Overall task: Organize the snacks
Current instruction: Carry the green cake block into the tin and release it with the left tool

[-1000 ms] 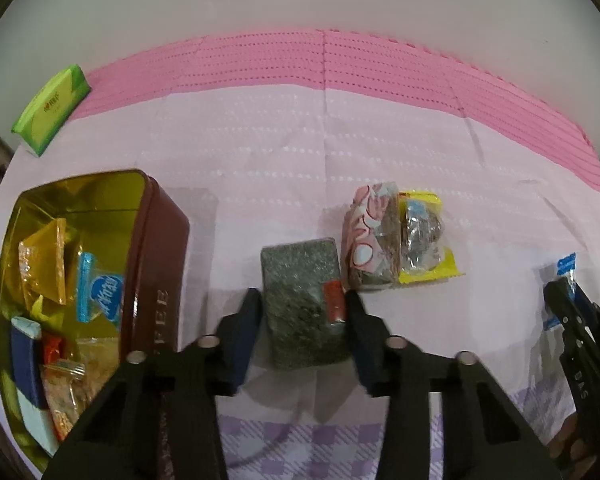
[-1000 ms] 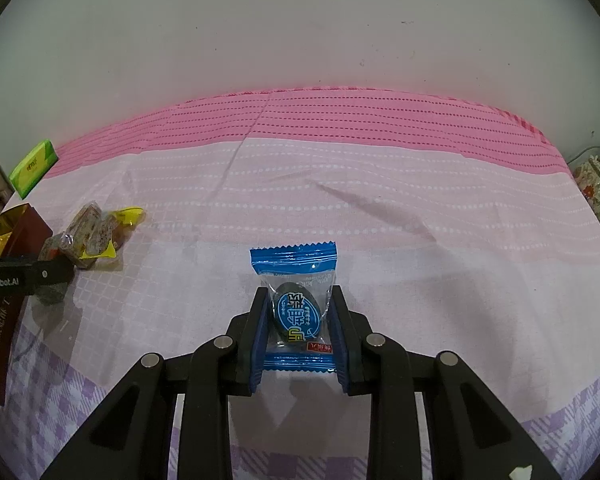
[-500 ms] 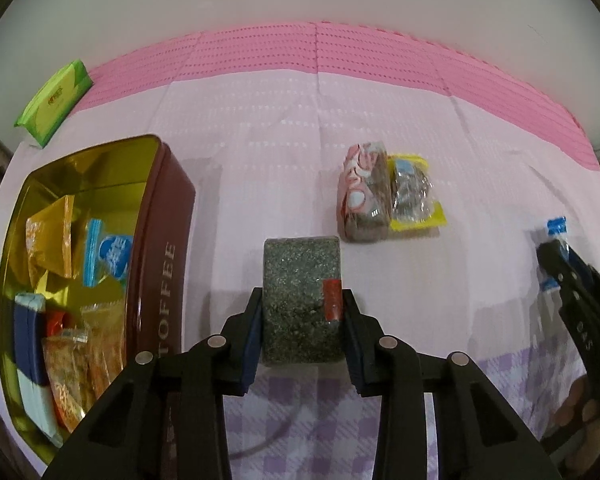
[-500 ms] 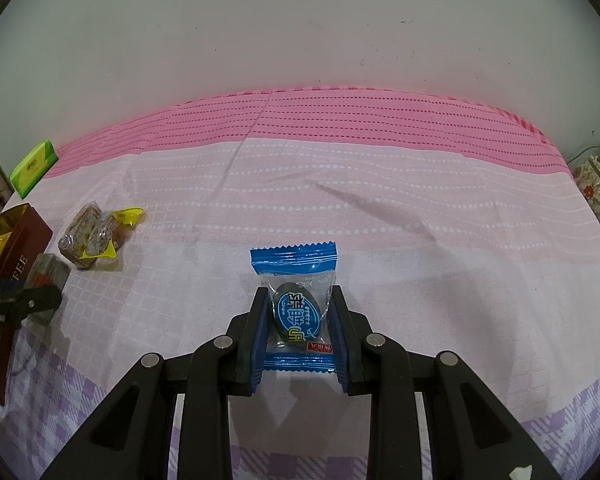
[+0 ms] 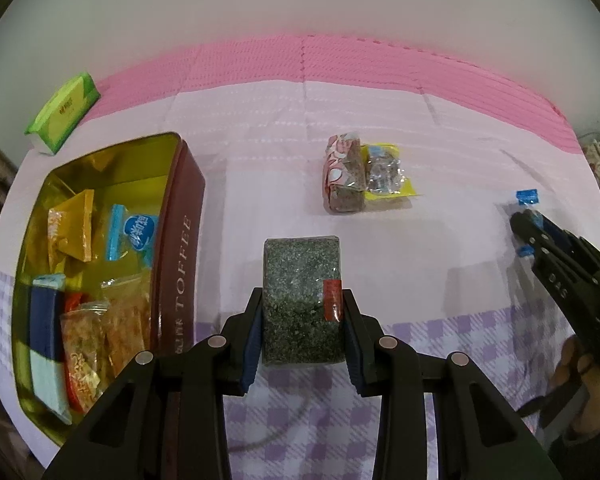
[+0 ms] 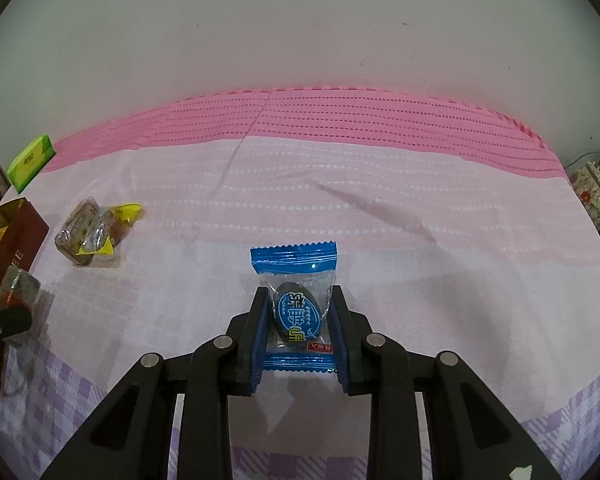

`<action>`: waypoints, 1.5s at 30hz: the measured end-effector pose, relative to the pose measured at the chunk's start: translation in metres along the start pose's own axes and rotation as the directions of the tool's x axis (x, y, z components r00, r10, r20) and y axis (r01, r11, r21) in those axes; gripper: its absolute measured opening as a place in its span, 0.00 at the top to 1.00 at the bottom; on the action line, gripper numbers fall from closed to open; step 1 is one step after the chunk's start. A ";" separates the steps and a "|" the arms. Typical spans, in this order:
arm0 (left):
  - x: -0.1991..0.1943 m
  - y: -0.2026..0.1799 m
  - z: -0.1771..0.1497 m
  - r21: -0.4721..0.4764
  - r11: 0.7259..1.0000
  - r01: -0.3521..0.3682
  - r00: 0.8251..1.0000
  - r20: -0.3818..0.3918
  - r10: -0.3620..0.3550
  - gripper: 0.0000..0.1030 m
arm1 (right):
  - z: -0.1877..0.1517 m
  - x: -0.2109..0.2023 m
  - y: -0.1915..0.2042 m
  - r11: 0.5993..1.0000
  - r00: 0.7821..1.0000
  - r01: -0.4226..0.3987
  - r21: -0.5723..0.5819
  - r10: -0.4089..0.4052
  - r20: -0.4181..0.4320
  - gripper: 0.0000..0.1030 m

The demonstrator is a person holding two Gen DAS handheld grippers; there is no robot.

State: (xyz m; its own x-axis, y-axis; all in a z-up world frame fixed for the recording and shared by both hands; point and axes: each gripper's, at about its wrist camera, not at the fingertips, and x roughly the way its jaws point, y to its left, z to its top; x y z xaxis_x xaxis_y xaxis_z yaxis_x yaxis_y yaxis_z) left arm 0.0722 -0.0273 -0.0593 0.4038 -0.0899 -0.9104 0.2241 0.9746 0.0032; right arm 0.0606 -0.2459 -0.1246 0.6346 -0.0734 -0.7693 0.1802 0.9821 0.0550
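Observation:
My left gripper (image 5: pixel 302 312) is shut on a dark speckled snack block (image 5: pixel 300 292) with a red label and holds it above the cloth, just right of the open toffee tin (image 5: pixel 180 240). The tin holds several wrapped snacks. My right gripper (image 6: pixel 298 320) is shut on a blue candy packet (image 6: pixel 296 300) low over the cloth. The right gripper also shows in the left wrist view (image 5: pixel 548 248). A pink-wrapped bar (image 5: pixel 342 178) and a yellow packet (image 5: pixel 386 176) lie side by side on the cloth beyond the block.
A green tissue pack (image 5: pixel 62 112) lies at the far left near the wall. The pink and lilac checked tablecloth (image 6: pixel 380 220) covers the table up to the white wall. Clutter (image 6: pixel 596 196) sits off the table's right edge.
My left gripper has closed on the speckled block, lifted it and drawn back toward the near edge beside the tin. The right gripper and its blue packet have stayed in place.

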 end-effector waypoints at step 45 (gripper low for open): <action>0.001 0.131 0.050 -0.019 0.981 -0.192 0.980 0.053 0.193 0.65 | 0.000 0.000 0.000 1.000 1.000 0.014 -0.012 -0.014 -0.001 0.75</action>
State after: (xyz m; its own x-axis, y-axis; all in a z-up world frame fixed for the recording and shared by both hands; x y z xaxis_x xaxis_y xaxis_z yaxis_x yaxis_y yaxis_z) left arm 0.1462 0.0902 -0.0387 0.4857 0.0890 -0.8696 0.1254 0.9774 0.1701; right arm 0.0604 -0.2454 -0.1246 0.6314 -0.0869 -0.7706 0.1799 0.9830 0.0366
